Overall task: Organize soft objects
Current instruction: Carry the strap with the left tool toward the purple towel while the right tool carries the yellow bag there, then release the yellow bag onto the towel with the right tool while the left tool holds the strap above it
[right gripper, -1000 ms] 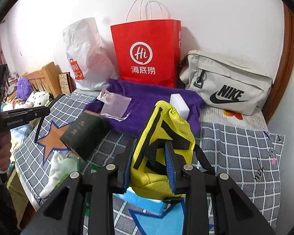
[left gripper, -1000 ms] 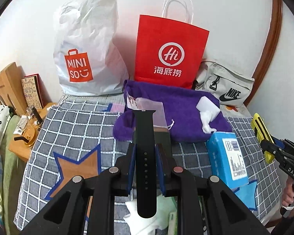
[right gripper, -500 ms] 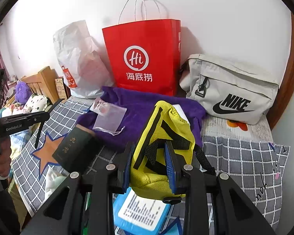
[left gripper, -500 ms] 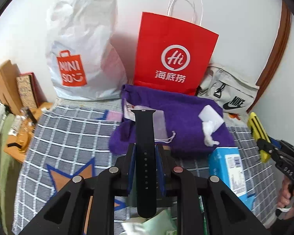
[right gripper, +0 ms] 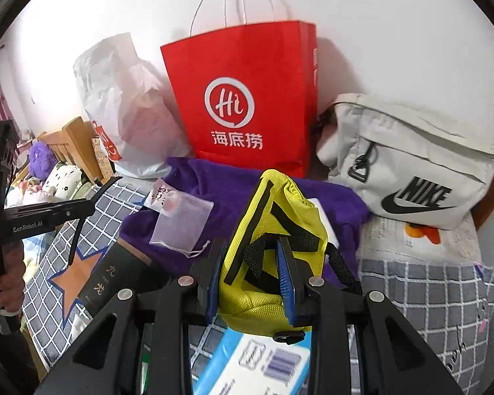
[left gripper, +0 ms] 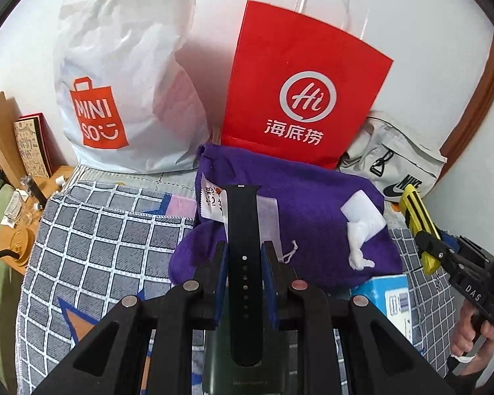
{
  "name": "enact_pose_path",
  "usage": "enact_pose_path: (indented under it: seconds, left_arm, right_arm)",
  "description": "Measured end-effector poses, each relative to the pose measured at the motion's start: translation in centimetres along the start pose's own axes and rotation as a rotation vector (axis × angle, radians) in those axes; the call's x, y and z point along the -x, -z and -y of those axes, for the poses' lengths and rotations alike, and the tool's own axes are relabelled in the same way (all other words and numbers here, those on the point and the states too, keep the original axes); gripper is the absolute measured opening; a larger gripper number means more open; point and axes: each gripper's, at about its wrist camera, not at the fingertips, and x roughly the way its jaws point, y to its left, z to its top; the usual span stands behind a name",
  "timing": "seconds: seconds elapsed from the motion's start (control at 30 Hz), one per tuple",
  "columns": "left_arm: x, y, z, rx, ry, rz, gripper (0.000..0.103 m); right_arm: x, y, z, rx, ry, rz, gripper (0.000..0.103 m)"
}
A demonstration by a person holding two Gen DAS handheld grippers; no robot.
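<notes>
Grippers both loaded above the checked blanket [left gripper: 108, 230]: left gripper [left gripper: 243, 260] clamps a black perforated rubber watch strap [left gripper: 243, 230], right gripper [right gripper: 250, 273] pinches a yellow mesh pouch [right gripper: 273, 230]. Risk: the smooth strap, held only edgewise, could slide out if tilted.

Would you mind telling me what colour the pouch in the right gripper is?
Yellow with black straps; the pouch shows best in the right wrist view.

We see both wrist views close over the bed, facing the wall; shared: red bag [left gripper: 304, 98] [right gripper: 243, 98], purple cloth [left gripper: 313, 204] [right gripper: 214, 181].
</notes>
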Motion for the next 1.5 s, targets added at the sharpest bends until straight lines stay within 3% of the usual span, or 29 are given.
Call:
enact_pose_path:
  seconds: [0.8, 1.27, 1.5]
  left_arm:
    - [-8.9, -4.3, -1.4, 0.044, 0.021, -0.085, 0.020]
    - [-13.0, -4.2, -2.0, 0.060, 0.025, -0.138, 0.020]
    - [-13.9, -4.2, -2.2, 0.065, 0.021, -0.180, 0.020]
  right_arm:
    - [-9.2, 0.9, 2.2, -0.027, -0.057, -0.157, 0.031]
    - [-11.1, 1.3, 1.8, -0.021, -0.065, -0.179, 0.032]
    - [-11.7, 1.1, 1.5, -0.017, -0.055, -0.200, 0.040]
